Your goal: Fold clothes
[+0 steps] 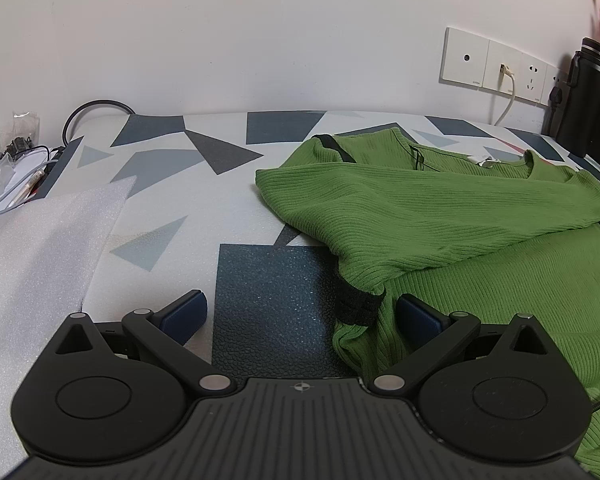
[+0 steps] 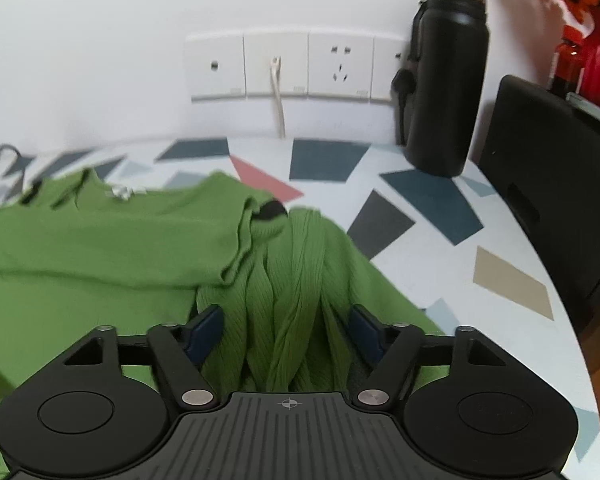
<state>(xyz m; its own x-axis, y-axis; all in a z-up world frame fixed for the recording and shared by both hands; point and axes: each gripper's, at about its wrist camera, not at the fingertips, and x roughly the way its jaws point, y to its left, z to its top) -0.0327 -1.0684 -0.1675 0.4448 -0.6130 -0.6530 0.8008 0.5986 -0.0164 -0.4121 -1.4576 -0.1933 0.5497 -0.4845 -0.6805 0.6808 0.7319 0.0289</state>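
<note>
The left tongs (image 1: 302, 314) stand spread wide with nothing between their blue pads, one pad beside a black-banded cuff (image 1: 358, 306). The right tongs (image 2: 286, 332) are spread around bunched folds of the green ribbed-knit sweater (image 2: 100, 240); whether they pinch it cannot be told. The sweater lies rumpled on the table (image 1: 172, 184), whose pebbled cover shows grey, blue and pink angular shapes. A matte black bottle (image 2: 446, 76) stands by white wall sockets (image 2: 276, 66); their small lettering is unreadable.

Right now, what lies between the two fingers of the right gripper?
In the right wrist view, a bunched, twisted part of the green sweater fills the gap of the right gripper; its jaws stand apart around it.
</note>
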